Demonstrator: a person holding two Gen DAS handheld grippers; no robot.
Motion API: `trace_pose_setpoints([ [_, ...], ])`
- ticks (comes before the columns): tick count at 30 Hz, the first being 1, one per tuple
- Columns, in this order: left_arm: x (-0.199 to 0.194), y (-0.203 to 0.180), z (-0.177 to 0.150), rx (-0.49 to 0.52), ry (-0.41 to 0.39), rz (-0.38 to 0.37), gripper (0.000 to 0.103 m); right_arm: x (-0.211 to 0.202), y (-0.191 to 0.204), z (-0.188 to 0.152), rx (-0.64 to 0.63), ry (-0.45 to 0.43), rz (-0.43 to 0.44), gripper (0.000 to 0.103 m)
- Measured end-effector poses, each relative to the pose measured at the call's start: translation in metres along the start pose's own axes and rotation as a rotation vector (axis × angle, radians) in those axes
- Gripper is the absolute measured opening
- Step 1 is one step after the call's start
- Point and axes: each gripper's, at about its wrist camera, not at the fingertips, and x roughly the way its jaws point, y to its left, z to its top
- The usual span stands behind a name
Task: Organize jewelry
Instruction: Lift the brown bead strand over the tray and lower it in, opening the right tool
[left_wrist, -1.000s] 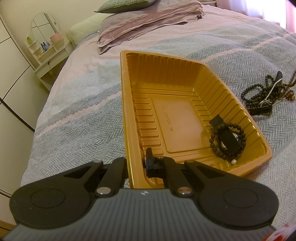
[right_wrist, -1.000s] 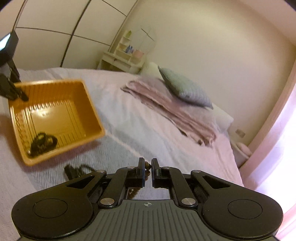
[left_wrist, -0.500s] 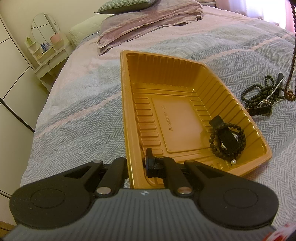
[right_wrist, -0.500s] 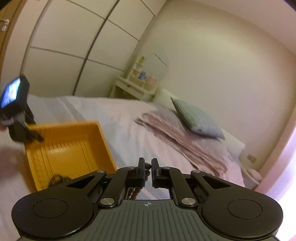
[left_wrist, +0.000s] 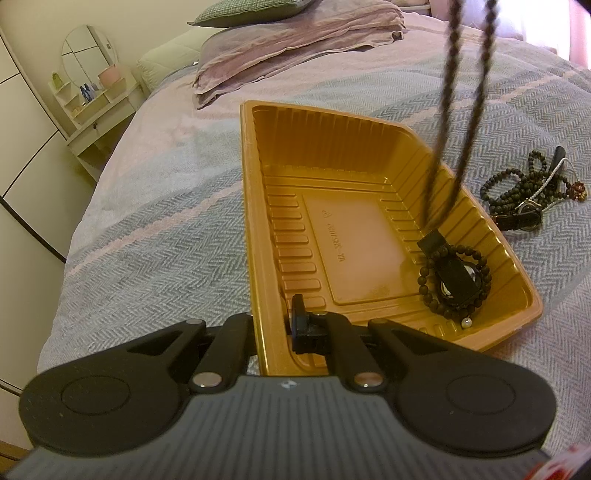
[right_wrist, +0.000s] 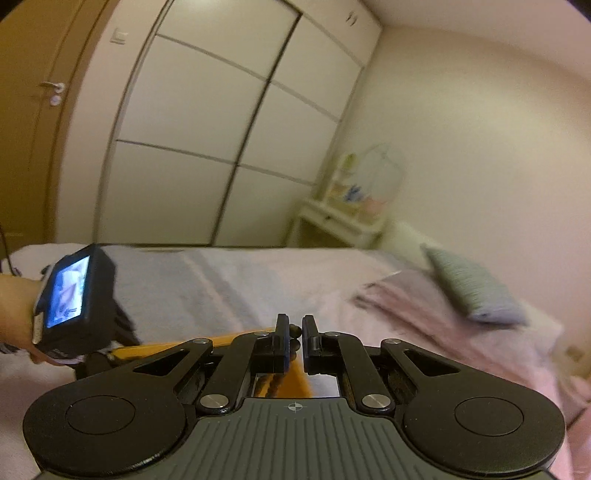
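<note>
- the left gripper (left_wrist: 275, 325) is clamped on the near wall of the orange tray (left_wrist: 255, 206), one finger outside and one inside; judging by the grip, this steadies the light plastic tray on the soft bedspread (left_wrist: 155, 229) while items go in.
- the right gripper (right_wrist: 293, 341) is closed narrow on a beaded necklace (right_wrist: 294, 336); beads show between its fingertips, pinched at the top of the strand so the rest can hang free.
- in the left wrist view the necklace hangs as two dark blurred strands (left_wrist: 448, 110) over the far right part of the tray, its lower end close to the tray floor; whether it touches, i cannot tell.
- held high this way, a long strand can likely be lowered in without snagging the rim.
- a bead bracelet with a black watch (left_wrist: 456, 282) already lies in the tray's near right corner.
- a small heap of more beads and a watch (left_wrist: 524, 195) waits on the bedspread just right of the tray, so the task looks partway done.
</note>
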Motion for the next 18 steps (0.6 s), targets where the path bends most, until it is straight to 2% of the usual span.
trace_pose_setpoints([
  [3, 0.000, 0.000, 0.000, 0.000, 0.000, -0.001, 0.004, 0.030, 0.009, -0.007, 0.003, 0.051, 0.064, 0.007],
  [10, 0.001, 0.000, 0.001, -0.006, 0.001, -0.002, 0.004, 0.087, 0.020, -0.034, 0.028, 0.154, 0.107, 0.007],
  [18, 0.000, 0.001, 0.002, -0.008, 0.000, -0.003, 0.004, 0.100, 0.004, -0.057, 0.142, 0.231, 0.146, 0.007],
])
